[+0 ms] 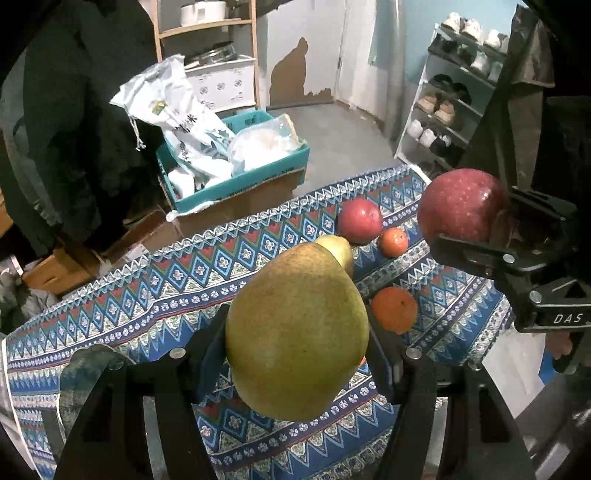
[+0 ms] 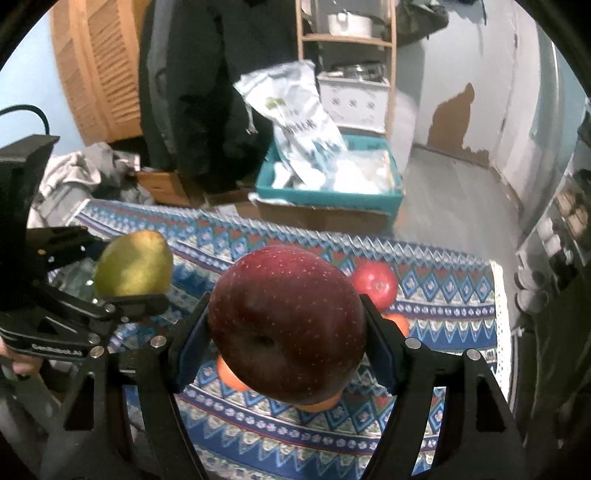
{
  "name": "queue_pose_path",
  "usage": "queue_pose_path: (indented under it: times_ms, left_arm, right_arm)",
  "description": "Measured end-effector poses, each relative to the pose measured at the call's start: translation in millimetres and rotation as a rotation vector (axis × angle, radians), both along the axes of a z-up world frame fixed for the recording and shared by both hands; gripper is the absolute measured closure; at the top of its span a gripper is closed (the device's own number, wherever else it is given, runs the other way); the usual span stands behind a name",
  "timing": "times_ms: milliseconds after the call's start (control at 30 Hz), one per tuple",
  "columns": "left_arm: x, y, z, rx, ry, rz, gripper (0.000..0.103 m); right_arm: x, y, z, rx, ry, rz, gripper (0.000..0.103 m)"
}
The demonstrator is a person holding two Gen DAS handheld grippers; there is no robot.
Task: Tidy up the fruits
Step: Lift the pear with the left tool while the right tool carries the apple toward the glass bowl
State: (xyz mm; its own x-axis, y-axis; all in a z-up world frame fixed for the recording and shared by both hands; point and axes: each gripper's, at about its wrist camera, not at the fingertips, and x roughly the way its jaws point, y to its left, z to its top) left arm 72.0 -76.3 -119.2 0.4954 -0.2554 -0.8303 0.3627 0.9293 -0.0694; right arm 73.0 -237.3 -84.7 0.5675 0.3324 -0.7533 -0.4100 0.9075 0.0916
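A big green-yellow pear (image 1: 295, 317) hangs above the patterned tablecloth (image 1: 177, 284), and my left gripper (image 1: 295, 347) is shut on it. Its pads (image 1: 210, 354) press on both sides. A second pear (image 1: 338, 251) lies on the cloth just behind it. To the right, my right gripper (image 1: 469, 218) is shut on a dark red apple (image 1: 458, 205), also lifted off the table. In the right wrist view that apple (image 2: 288, 325) fills the jaws of the right gripper (image 2: 288, 343), and the left gripper (image 2: 125, 291) holds the pear (image 2: 135, 264) at the left. On the cloth lie another red apple (image 1: 360, 220) and two oranges (image 1: 394, 309).
Beyond the table's far edge stands a teal crate (image 1: 258, 177) with white bags on cardboard boxes. A shoe rack (image 1: 443, 110) is at the right and a wooden shelf (image 1: 207, 29) at the back. Dark coats (image 1: 74, 129) hang at the left. Clothes are piled by the left corner (image 2: 85, 173).
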Motion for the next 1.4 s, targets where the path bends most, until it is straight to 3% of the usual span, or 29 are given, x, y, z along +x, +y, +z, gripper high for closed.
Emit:
queue_pose_path:
  times_ms: [533,1000,1400]
  left_arm:
    - [-26.5,44.8,34.8,-0.038,-0.062,0.048,0.035]
    - [-38.5,111.1,36.8,-0.072,-0.067,0.154,0.035]
    - [-47.8,171.6,20.4,-0.074,-0.040,0.265,0.035]
  right_arm:
    - [-13.2,51.6,40.9,0.046,-0.062,0.099,0.029]
    - [-0.1,128.2,36.4,0.059,-0.026,0.192,0.029]
    - [8.3,199.9,20.3,0.096,0.046,0.284,0.029]
